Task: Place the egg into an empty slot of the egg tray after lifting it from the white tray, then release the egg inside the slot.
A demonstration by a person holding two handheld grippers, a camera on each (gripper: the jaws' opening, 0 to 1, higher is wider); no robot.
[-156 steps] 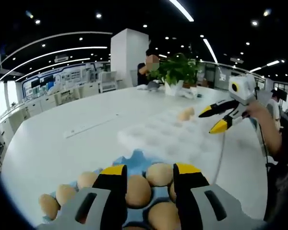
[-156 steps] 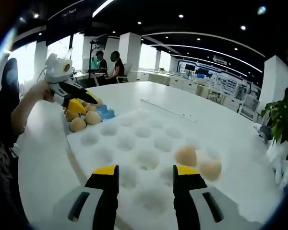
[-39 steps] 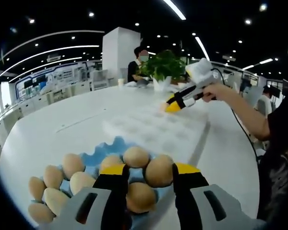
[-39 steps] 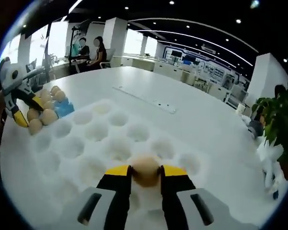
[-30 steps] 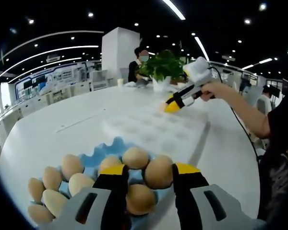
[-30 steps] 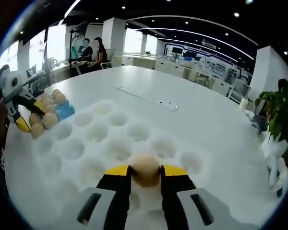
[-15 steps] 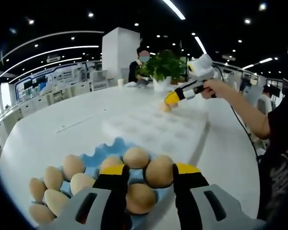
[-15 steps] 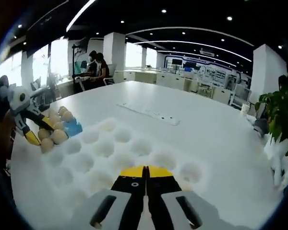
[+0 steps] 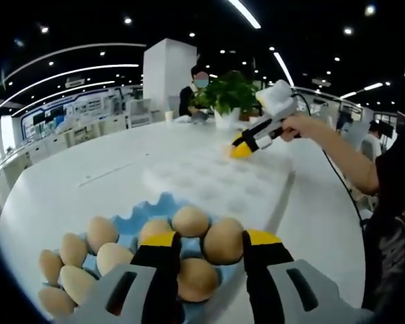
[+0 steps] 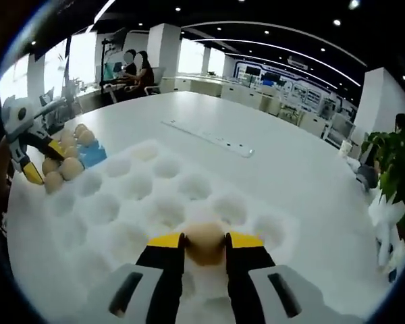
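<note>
Right tongs (image 10: 204, 244) gripping egg (image 10: 205, 241), white tray (image 10: 121, 216), white table (image 10: 304, 182), office hall

A broad white round table (image 9: 74, 196) stretched out, a white power strip (image 10: 206, 140) lay flat on it, a leafy potted plant (image 9: 231, 100) stood at the far edge, a seated person (image 9: 192, 94) behind it, white pillar (image 9: 163, 79) beyond, ceiling light strips (image 10: 283, 30) curved overhead.

White table (image 10: 304, 182) (trays, power strip (image 10: 206, 140))
</note>
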